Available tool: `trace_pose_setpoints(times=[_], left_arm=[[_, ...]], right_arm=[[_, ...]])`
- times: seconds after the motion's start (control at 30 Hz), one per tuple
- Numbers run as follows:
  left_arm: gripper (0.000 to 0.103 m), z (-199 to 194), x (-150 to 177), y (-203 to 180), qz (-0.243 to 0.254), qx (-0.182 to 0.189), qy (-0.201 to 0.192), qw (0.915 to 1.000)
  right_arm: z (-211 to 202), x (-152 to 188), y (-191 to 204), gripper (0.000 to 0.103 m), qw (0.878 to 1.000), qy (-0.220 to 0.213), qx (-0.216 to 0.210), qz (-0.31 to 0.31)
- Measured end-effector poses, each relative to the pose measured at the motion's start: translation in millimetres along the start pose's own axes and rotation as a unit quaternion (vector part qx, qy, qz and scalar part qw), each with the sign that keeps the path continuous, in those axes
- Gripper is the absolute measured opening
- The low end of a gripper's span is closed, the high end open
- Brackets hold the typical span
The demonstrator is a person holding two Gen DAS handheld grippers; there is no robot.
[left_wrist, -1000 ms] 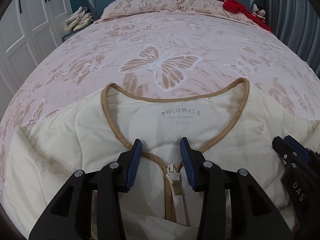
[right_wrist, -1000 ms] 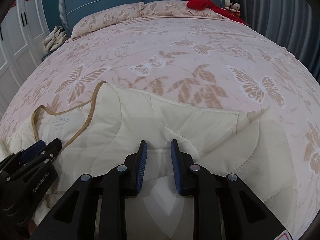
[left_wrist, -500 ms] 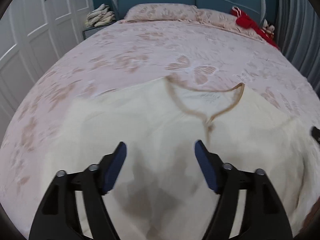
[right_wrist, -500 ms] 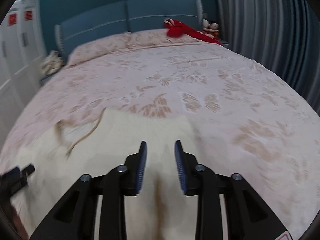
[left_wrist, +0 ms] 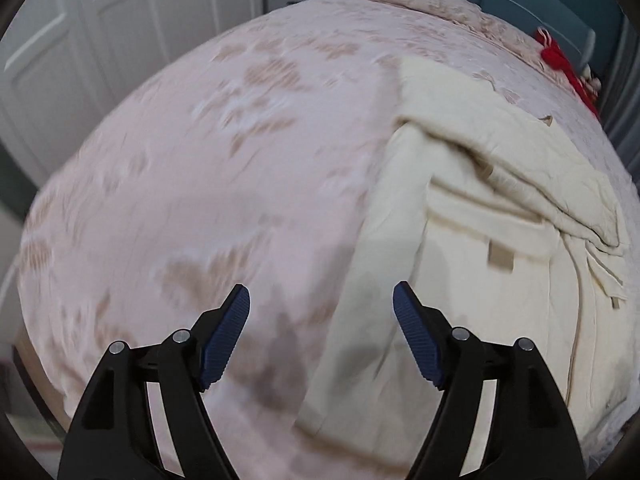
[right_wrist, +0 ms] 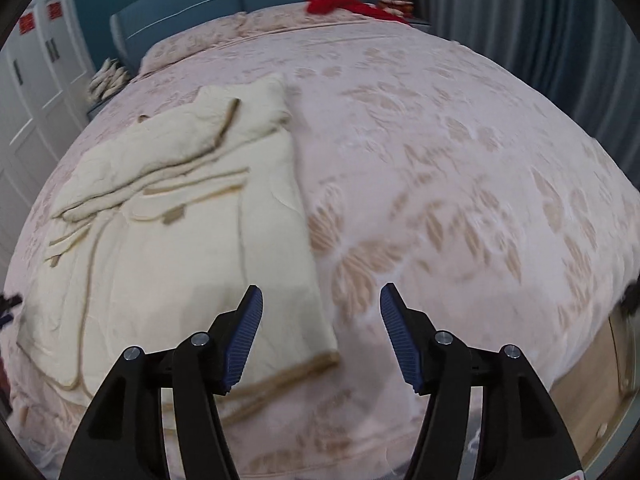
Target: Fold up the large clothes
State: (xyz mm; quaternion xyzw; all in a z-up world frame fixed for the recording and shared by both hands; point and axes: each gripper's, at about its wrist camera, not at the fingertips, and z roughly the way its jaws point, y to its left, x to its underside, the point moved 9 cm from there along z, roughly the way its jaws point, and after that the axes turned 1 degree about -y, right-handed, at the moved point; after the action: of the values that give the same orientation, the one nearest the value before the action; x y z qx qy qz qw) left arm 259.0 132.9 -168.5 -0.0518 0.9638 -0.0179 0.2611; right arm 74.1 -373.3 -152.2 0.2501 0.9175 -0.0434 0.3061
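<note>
Cream jacket [right_wrist: 168,264] is being left half-folded on the bed [right_wrist: 440,160].
Both hand-held grippers, left [left_wrist: 321,336] and right [right_wrist: 321,334], are being opened, empty; loose layers may be dragged apart if regrasped carelessly.

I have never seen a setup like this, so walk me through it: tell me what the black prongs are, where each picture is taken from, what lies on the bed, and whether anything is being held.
There is no robot here. A person carries a two-finger gripper in each hand, each with a wide-angle camera looking along its fingers. One picture looks past the left gripper, the other past the right gripper; the black prongs with blue pads are their fingers. Below is a bed with a pink butterfly-patterned cover. On it lies a cream quilted garment with tan trim, its upper part folded over. A red item sits near the headboard. Both grippers' jaws are opening with nothing between them, so nothing is held.
</note>
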Motion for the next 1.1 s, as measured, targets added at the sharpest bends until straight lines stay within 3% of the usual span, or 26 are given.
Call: trace_pose_setpoints(times=[0.07, 0.33, 0.43, 0.47, 0.6, 0.63, 0.77, 0.9, 1.0, 1.1], left_arm=[[0.072, 2, 11, 5, -0.003, 0.001, 0.007, 1.0000], [0.073, 13, 38, 8, -0.042, 0.031, 0.018, 0.9985], [0.068, 12, 40, 7, -0.040, 0.026, 0.009, 0.9988], [0.064, 11, 40, 5, -0.032, 0.027, 0.007, 0.9991], [0.023, 8, 41, -11, -0.015, 0.050, 0.014, 0.9985], [0.013, 4, 41, -15, -0.009, 0.052, 0.012, 0.9985], [0.009, -25, 33, -22, 0.010, 0.066, -0.016, 0.9976], [0.008, -73, 30, -25, 0.039, 0.085, -0.045, 0.9946], [0.008, -111, 38, -22, 0.067, 0.089, -0.059, 0.9919], [0.008, -147, 63, -13, 0.105, 0.088, -0.058, 0.9888]], right_arm=[[7, 8, -3, 0.060, 1.000, 0.005, 0.012, 0.002], [37, 32, 2, 0.060, 0.995, 0.044, -0.045, 0.073], [41, 38, 8, 0.059, 0.996, 0.042, -0.036, 0.072], [41, 39, 10, 0.051, 0.996, 0.041, -0.036, 0.069], [36, 38, 24, 0.010, 0.996, 0.041, -0.055, 0.056], [31, 35, 28, 0.009, 0.997, 0.035, -0.054, 0.045], [2, 24, 32, 0.005, 0.998, 0.005, -0.056, 0.019], [-42, 15, 39, 0.005, 0.997, -0.022, -0.062, -0.046], [-78, 24, 45, 0.005, 0.990, -0.024, -0.059, -0.127], [-120, 48, 47, 0.005, 0.973, -0.001, -0.063, -0.223]])
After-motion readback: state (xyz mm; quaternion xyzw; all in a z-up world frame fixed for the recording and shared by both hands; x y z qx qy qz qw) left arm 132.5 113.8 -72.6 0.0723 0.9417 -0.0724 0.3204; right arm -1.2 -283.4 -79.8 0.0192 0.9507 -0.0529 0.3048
